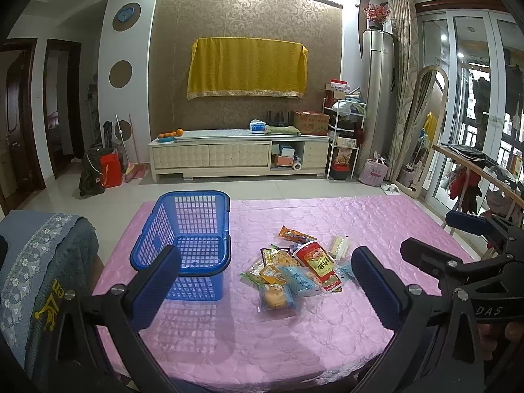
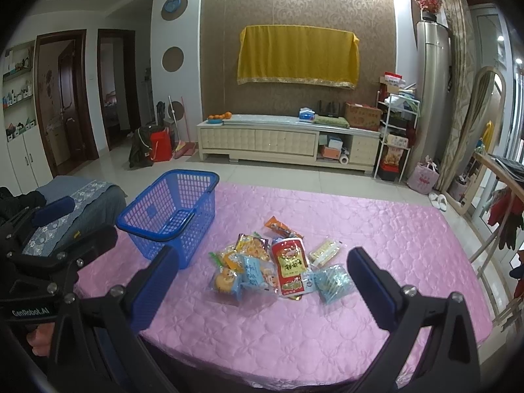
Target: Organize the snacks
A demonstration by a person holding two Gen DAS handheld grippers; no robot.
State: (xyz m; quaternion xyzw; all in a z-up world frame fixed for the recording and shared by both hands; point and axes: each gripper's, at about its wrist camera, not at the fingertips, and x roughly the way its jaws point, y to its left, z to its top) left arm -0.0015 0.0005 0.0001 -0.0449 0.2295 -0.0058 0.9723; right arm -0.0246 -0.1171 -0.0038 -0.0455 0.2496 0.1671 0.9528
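Snacks (image 2: 271, 267) heaped mid-desk; our left gripper (image 1: 267, 278) and right gripper (image 2: 262, 278) gape, released — overlapping slippery packets could slide.

**Table surface: basket + one snack pile**

Table (image 2: 376, 245) covered in a pink quilted cloth. Blue plastic basket (image 2: 170, 209) stands upright on the left side, handle folded down inside. Snack pile (image 2: 278, 267) lies mid-table, right of the basket and apart from it: red pouch (image 2: 290, 267) on top, orange packet (image 2: 278, 224) at the far edge, pale wrapper (image 2: 327, 250) and light blue packet (image 2: 332, 280) on the right.
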